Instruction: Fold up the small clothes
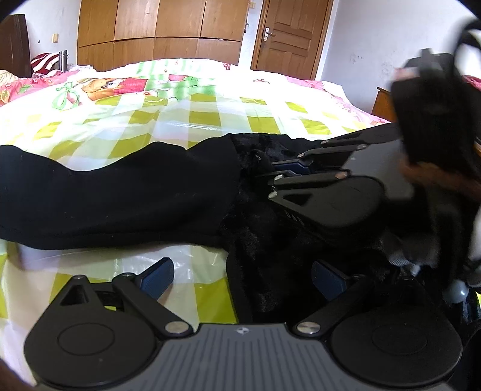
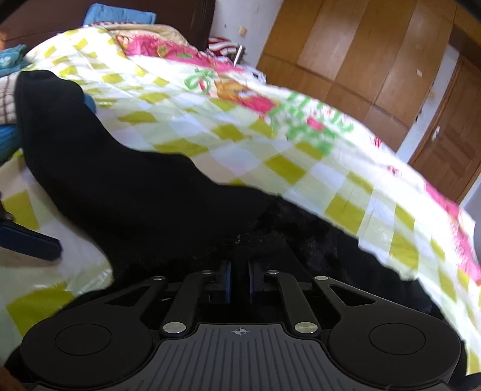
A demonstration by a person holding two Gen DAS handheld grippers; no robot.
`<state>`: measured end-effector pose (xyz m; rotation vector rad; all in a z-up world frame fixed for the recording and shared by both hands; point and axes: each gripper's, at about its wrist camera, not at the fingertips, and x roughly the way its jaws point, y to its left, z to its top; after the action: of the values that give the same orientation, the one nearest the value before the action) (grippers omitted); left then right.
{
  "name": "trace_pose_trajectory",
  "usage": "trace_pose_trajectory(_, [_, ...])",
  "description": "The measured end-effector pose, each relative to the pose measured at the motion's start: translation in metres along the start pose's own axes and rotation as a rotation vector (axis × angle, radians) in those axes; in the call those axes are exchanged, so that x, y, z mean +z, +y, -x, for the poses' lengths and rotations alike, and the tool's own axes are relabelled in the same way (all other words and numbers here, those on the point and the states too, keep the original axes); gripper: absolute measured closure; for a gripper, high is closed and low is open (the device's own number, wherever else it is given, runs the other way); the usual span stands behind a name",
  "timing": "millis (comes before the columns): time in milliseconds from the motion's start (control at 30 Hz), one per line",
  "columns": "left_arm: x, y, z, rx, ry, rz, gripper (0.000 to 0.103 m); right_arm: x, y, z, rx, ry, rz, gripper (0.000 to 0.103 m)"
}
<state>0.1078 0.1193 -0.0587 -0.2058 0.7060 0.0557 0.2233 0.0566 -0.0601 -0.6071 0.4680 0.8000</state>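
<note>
A black garment (image 1: pixel 126 195) lies across a bed with a green and white checked sheet (image 1: pixel 192 114). It has a smooth sleeve-like part stretching left and a fuzzy black part (image 1: pixel 264 240) at the right. My left gripper (image 1: pixel 243 279) is open, low over the sheet and the fuzzy edge. My right gripper (image 1: pixel 288 173) shows in the left wrist view, shut on the fuzzy cloth. In the right wrist view the right gripper (image 2: pixel 239 279) has its jaws nearly together on the black garment (image 2: pixel 120 186), which runs up to the left.
A wooden wardrobe (image 1: pixel 159 30) and a wooden door (image 1: pixel 288 33) stand behind the bed. Pink patterned bedding (image 2: pixel 168 51) and a blue cloth (image 2: pixel 117 18) lie near the headboard. A left fingertip (image 2: pixel 27 240) shows at the left edge of the right wrist view.
</note>
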Motion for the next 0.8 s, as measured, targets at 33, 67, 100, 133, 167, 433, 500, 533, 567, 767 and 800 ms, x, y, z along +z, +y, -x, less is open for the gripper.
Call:
trace_pose_trajectory(33, [0.000, 0.000, 0.000, 0.001, 0.000, 0.002, 0.000, -0.001, 0.002, 0.004, 0.002, -0.015, 0.016, 0.094])
trace_pose_trajectory(67, [0.000, 0.000, 0.000, 0.003, -0.001, 0.003, 0.000, -0.002, 0.003, 0.006, 0.010, -0.023, 0.022, 0.094])
trace_pose_trajectory(100, [0.000, 0.001, 0.000, 0.005, -0.003, 0.004, 0.000, -0.003, 0.004, 0.007, 0.018, -0.026, 0.020, 0.094])
trace_pose_trajectory(133, [0.000, 0.001, 0.000, 0.007, -0.005, 0.004, 0.000, -0.005, 0.004, 0.005, 0.024, -0.020, 0.017, 0.094])
trace_pose_trajectory(167, [0.000, 0.001, -0.001, 0.011, -0.006, 0.003, 0.000, -0.005, 0.004, 0.001, 0.031, -0.008, 0.007, 0.094])
trace_pose_trajectory(433, [0.012, -0.002, 0.001, 0.071, -0.067, 0.042, 0.000, -0.009, -0.037, 0.039, 0.066, -0.055, -0.194, 0.084])
trace_pose_trajectory(500, [0.022, -0.014, 0.005, 0.053, -0.102, 0.009, 0.000, -0.025, -0.064, 0.072, 0.037, -0.073, -0.287, 0.080])
trace_pose_trajectory(533, [0.028, -0.023, 0.003, 0.034, -0.108, -0.017, 0.000, -0.037, -0.077, 0.088, 0.012, -0.074, -0.325, 0.076])
trace_pose_trajectory(567, [0.034, -0.031, 0.000, 0.013, -0.111, -0.047, 0.000, -0.052, -0.091, 0.105, -0.032, -0.063, -0.358, 0.074])
trace_pose_trajectory(767, [0.067, -0.074, -0.061, -0.005, -0.069, -0.231, 0.000, -0.144, -0.146, 0.165, -0.327, 0.084, -0.459, 0.071])
trace_pose_trajectory(800, [0.070, -0.074, -0.077, 0.032, -0.033, -0.254, 0.000, -0.153, -0.149, 0.163, -0.341, 0.113, -0.454, 0.071])
